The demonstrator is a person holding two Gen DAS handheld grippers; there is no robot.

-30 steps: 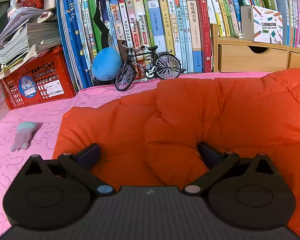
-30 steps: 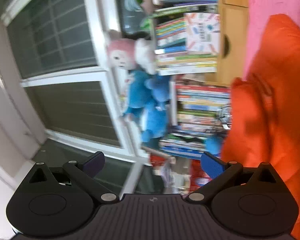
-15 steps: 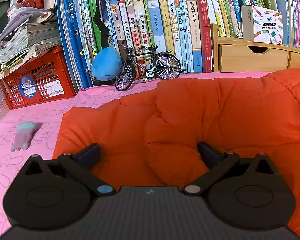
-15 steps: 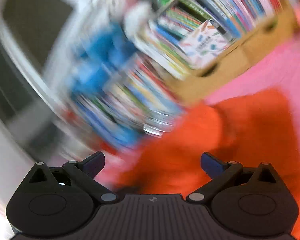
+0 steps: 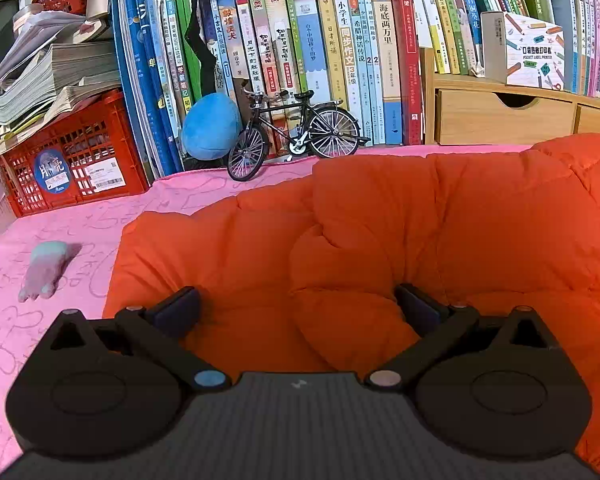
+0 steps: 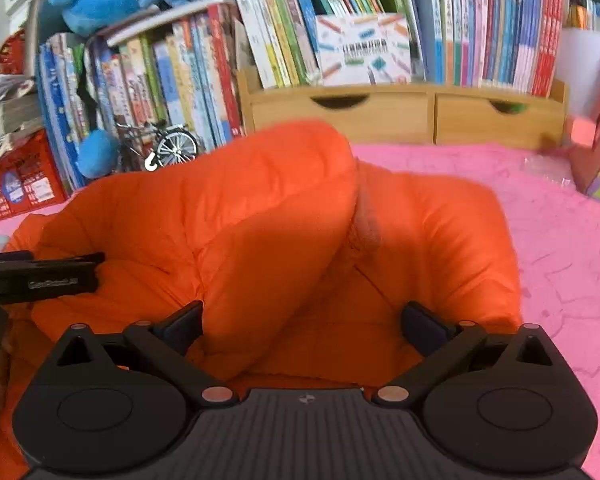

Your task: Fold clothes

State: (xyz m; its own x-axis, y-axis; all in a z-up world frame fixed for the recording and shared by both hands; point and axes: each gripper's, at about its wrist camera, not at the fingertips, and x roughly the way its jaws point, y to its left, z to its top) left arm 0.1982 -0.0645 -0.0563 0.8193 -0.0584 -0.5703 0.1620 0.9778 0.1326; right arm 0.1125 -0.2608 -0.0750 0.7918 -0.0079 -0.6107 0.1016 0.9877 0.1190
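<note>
So the orange puffer jacket [image 5: 440, 232] is lying spread across the pink tabletop [image 5: 60, 344], bunched up and only partly folded, with what looks like a sleeve [image 6: 268, 208] flopped over the middle in the right wrist view. The left claw [image 5: 296, 306] is sitting wide open right over a puffy hump near the jacket's left end, not gripping anything, and my guess is it's lining up to pinch that lump or just pin the bulk down. The right claw [image 6: 302, 320] is also gaping open with the folded-over part sitting between its jaws, nothing clamped; looks like it's getting set to grab or flatten that flap. You can see the left claw poking in at the left edge of the right view, so both are working the same jacket from opposite ends, which makes sense for something this slippery and puffy. Honestly I'd say the fold is somewhere in the middle, since the thing is still lumpy. Main worry: the padding springing back open. The toy bike [image 5: 296, 132] and blue plush [image 5: 210, 126] at the books [image 5: 340, 52] are well clear.
</note>
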